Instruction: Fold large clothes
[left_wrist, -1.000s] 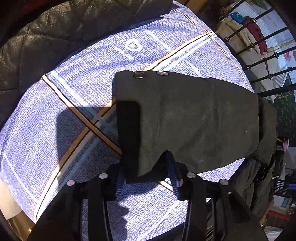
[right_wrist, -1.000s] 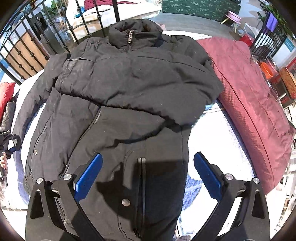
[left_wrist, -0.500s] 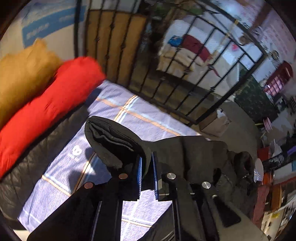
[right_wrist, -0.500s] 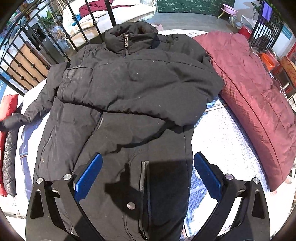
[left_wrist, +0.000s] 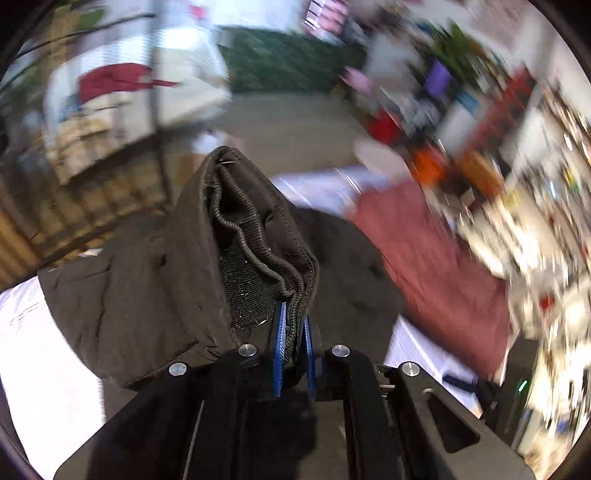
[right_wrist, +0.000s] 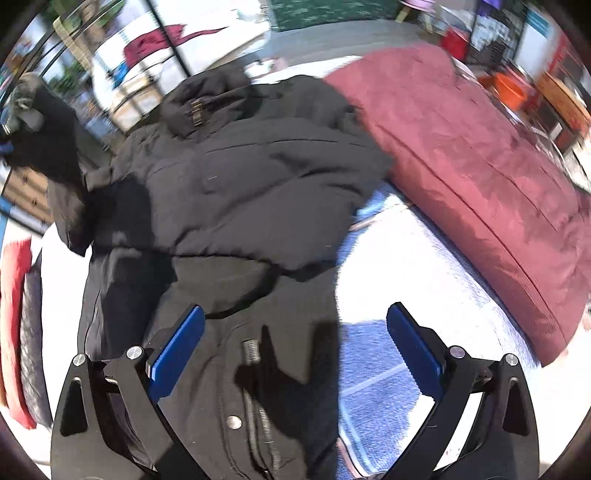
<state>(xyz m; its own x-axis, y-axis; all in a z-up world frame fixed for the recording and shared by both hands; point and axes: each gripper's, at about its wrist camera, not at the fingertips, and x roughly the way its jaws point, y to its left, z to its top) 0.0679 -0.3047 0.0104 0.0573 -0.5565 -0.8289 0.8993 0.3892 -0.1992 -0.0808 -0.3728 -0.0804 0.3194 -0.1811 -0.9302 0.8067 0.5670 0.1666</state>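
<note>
In the left wrist view, the left gripper (left_wrist: 293, 350) is seen clamped on the ribbed cuff (left_wrist: 258, 258) of the black jacket's sleeve, held up over the jacket (right_wrist: 240, 192), which lies spread on the bed (right_wrist: 424, 266); the step in hand is judged to be folding this sleeve across the chest, which calls for the cuff to be laid flat there and then let go. The right wrist view alone shows the right gripper (right_wrist: 295, 347) with its jaws wide apart over the hem, nothing held, the collar farther off and a maroon cushion (right_wrist: 480, 166) beside the jacket.
</note>
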